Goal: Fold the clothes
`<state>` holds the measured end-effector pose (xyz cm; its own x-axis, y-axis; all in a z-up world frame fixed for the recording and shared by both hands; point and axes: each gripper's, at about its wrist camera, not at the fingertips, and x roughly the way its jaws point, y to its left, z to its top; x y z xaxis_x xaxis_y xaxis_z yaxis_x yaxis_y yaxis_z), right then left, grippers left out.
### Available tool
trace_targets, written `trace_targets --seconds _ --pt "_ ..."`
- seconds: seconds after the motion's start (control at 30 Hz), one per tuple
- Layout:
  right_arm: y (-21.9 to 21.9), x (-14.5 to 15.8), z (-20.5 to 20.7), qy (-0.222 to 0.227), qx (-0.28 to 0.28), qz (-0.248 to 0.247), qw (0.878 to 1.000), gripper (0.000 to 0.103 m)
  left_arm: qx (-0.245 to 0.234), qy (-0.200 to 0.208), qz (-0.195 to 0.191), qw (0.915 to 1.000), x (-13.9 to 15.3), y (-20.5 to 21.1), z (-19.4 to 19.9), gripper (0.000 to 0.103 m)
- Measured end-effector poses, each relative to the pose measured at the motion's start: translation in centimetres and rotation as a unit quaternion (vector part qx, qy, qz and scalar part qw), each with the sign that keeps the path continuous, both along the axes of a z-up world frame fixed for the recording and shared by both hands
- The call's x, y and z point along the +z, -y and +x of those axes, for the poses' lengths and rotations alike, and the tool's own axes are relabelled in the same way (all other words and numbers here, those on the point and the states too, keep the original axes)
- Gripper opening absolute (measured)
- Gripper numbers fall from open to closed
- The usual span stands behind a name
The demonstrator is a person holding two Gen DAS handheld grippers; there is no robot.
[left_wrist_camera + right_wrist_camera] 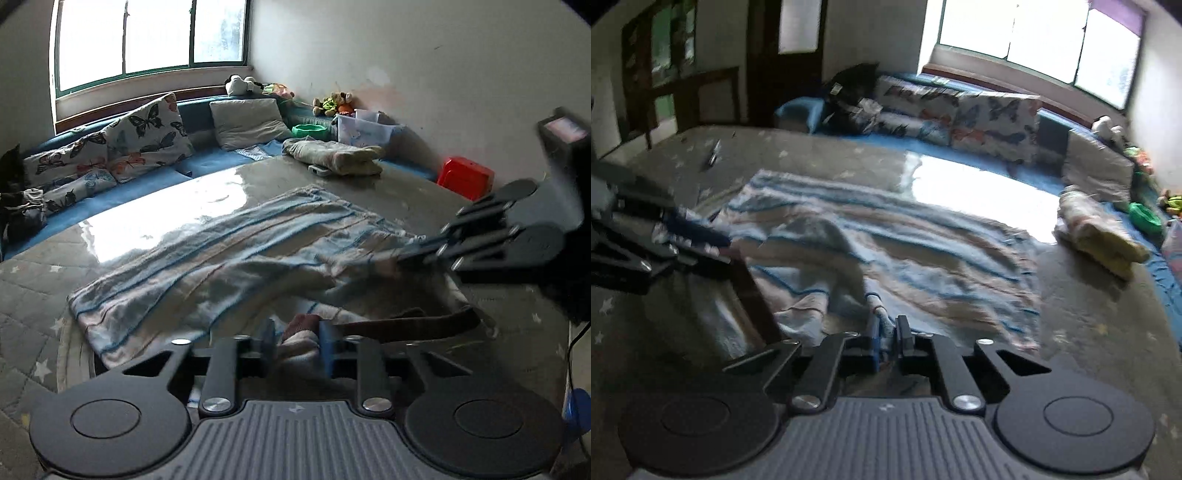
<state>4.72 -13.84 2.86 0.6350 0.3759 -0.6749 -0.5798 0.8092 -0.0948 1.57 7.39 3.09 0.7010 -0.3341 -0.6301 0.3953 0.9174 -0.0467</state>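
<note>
A blue and beige striped garment (pixel 207 258) lies spread on a glossy grey table (pixel 406 184). Its near edge is lifted and bunched. In the left wrist view my left gripper (pixel 298 343) is shut on a fold of that edge with a maroon trim. To the right my right gripper (pixel 402 254) pinches another part of the same edge. In the right wrist view the right gripper (pixel 888 332) is shut on a thin fold of the striped garment (pixel 923 251). The left gripper (pixel 720 243) holds the cloth at the far left.
A folded pile of pale clothes (pixel 336 155) (pixel 1100 236) sits at the table's far side. Behind it are butterfly pillows (pixel 147 136) on a blue bench, a green bowl (pixel 309 131), a clear plastic bin (pixel 364 129) and a red box (pixel 465 177).
</note>
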Motion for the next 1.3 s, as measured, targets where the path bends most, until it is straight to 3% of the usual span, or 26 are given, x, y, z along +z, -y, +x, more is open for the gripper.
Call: trace_targets --seconds 0.1,0.23,0.37,0.47,0.57,0.77,0.83,1.03,1.3 --pt "2.5 0.7 -1.4 0.015 -0.034 0.026 0.999 0.006 0.000 0.012 0.002 0.9999 0.3 0.1 -1.7 0.016" --pt "6.9 0.0 -3.6 0.002 -0.107 0.071 0.992 0.006 -0.007 0.027 -0.002 0.9996 0.9 0.3 -5.6 0.014" --pt "11.3 -0.8 -5.8 -0.011 -0.179 0.115 0.977 0.006 -0.018 0.011 -0.012 0.9997 0.4 0.7 -9.7 0.014" --pt "14.6 -1.4 -7.5 -0.020 -0.232 0.147 0.961 0.009 -0.019 -0.025 -0.013 0.9994 -1.6 1.2 -12.1 0.014" --pt "14.2 -1.8 -8.0 -0.016 -0.217 0.129 0.968 0.017 -0.020 -0.049 -0.008 0.9986 -3.1 1.6 -13.7 0.018" --pt "12.3 -2.7 -8.7 -0.005 -0.168 0.080 0.983 0.043 0.000 -0.022 -0.032 0.9992 -0.5 0.6 -15.0 0.021" --pt "11.7 -3.0 -8.9 -0.001 -0.152 0.063 0.986 0.054 0.013 -0.009 -0.041 0.9990 0.4 0.2 -15.3 0.034" --pt "9.8 -3.8 -9.6 0.010 -0.102 0.013 0.995 0.058 0.059 0.020 -0.050 0.9968 1.9 -0.7 -15.4 0.050" --pt "7.3 -4.8 -9.3 0.036 -0.048 -0.046 0.997 0.061 0.159 -0.019 -0.062 0.9852 -0.4 -3.4 -13.6 0.055"
